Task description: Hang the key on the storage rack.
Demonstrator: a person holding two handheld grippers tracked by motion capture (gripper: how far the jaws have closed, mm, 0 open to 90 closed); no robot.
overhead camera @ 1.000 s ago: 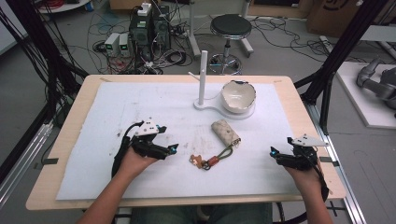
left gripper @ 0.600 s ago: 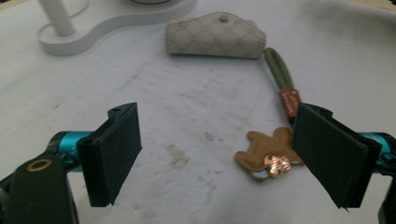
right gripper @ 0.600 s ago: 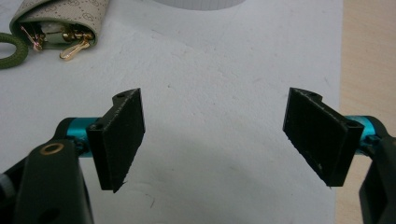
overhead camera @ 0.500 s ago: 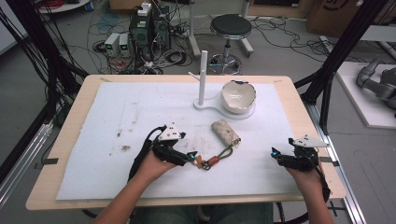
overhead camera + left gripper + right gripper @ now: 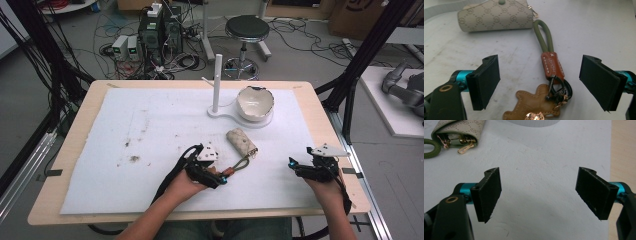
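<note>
Left gripper (image 5: 540,83), jaws apart, straddles the keychain (image 5: 552,68) lying near-centre on the mat just near of the pouch (image 5: 241,141), nothing grasped yet; right gripper (image 5: 295,164) idle at right, jaws apart, pickup remains.

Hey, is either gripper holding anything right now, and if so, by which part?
Nothing is held. The left gripper stands open around the keychain, pads clear of its leather tab. The right gripper is open over bare mat.

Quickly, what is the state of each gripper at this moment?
Left gripper: open, holding nothing; the keychain lies between its jaws, untouched.
Right gripper: open, holding nothing, over the white mat.
</note>
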